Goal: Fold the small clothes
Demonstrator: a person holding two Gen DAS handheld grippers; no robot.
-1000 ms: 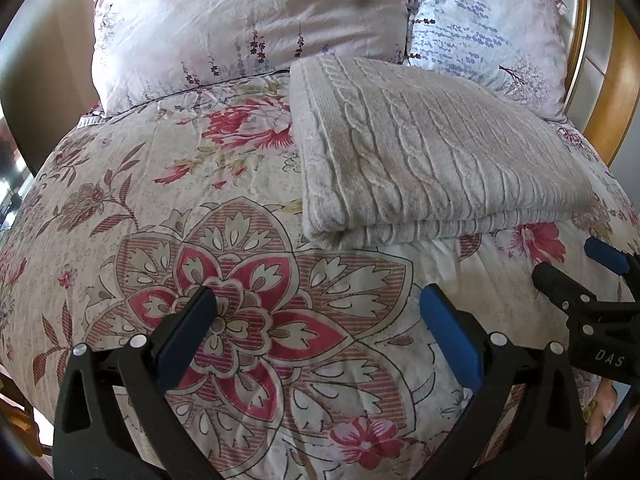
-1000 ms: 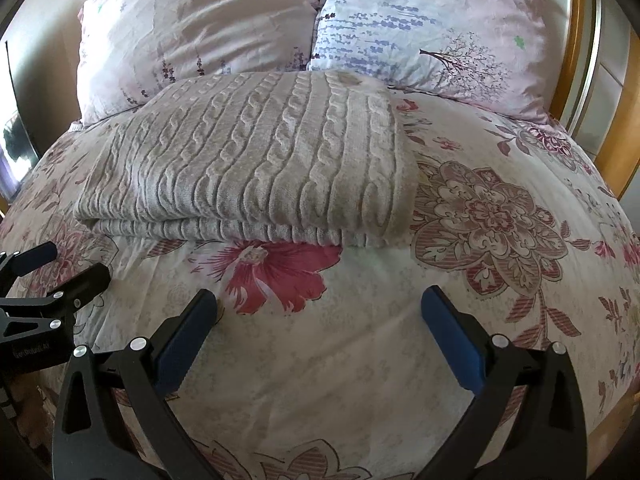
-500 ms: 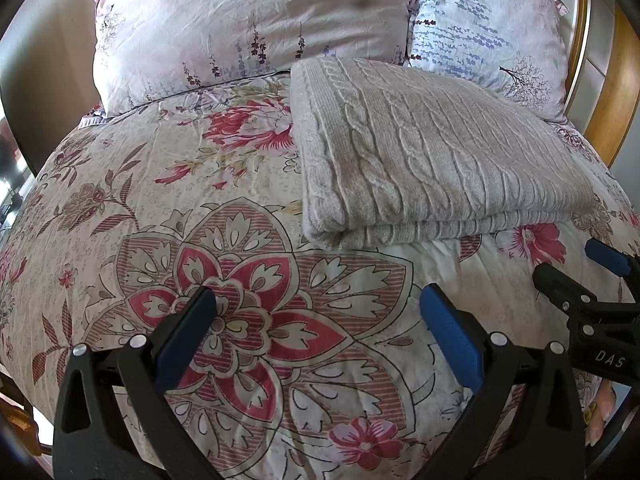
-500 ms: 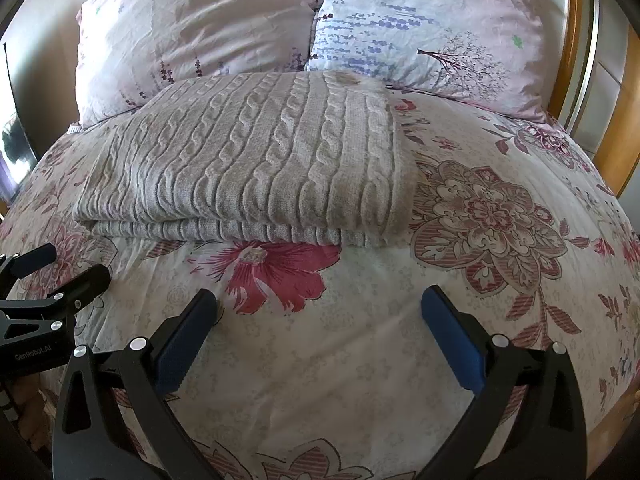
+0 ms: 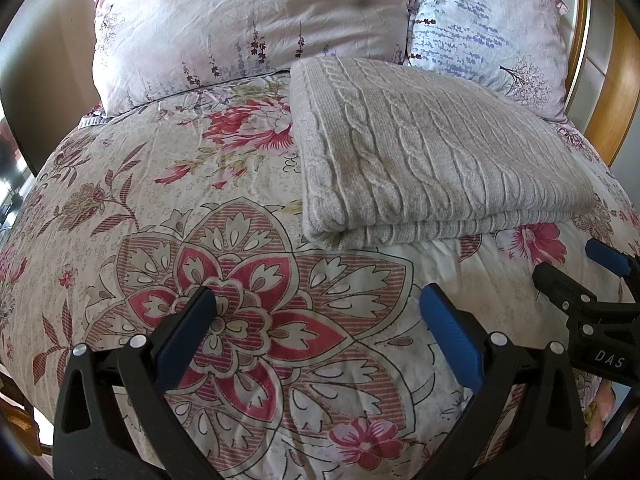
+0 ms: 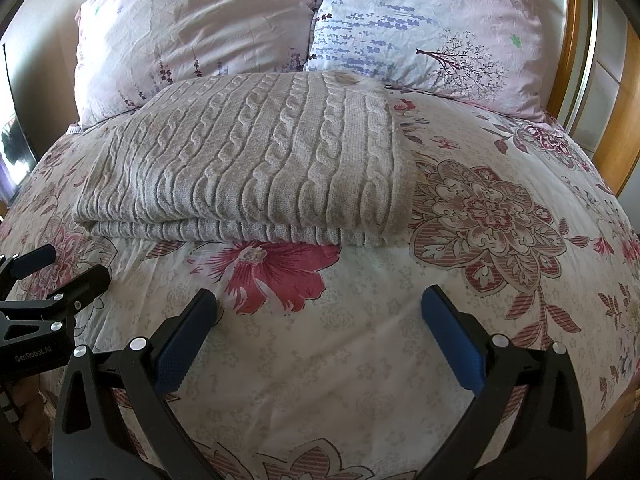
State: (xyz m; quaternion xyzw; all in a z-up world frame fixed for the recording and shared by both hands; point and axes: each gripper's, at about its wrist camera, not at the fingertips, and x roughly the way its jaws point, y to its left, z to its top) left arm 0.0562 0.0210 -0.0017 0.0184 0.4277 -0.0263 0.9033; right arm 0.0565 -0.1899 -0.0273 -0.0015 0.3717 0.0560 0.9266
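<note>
Your folded cable-knit sweater [image 5: 432,152] lies on the floral duvet [image 5: 160,208] below two pillows [image 5: 248,20], nothing blocking it. Your left gripper [image 5: 316,312] and right gripper [image 6: 320,312] stay spread wide, empty, unmoved since earlier.

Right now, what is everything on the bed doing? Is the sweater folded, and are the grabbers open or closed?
Grey cable-knit sweater: folded into a flat stack, lying on the quilt, not held.
Left gripper: open, empty, apart from the sweater.
Right gripper: open, empty, apart from the sweater.
Floral quilt: spread over the bed, a bit wrinkled.
Pink pillow: leaning at the head of the bed.
Lavender-print pillow: leaning beside it.
</note>
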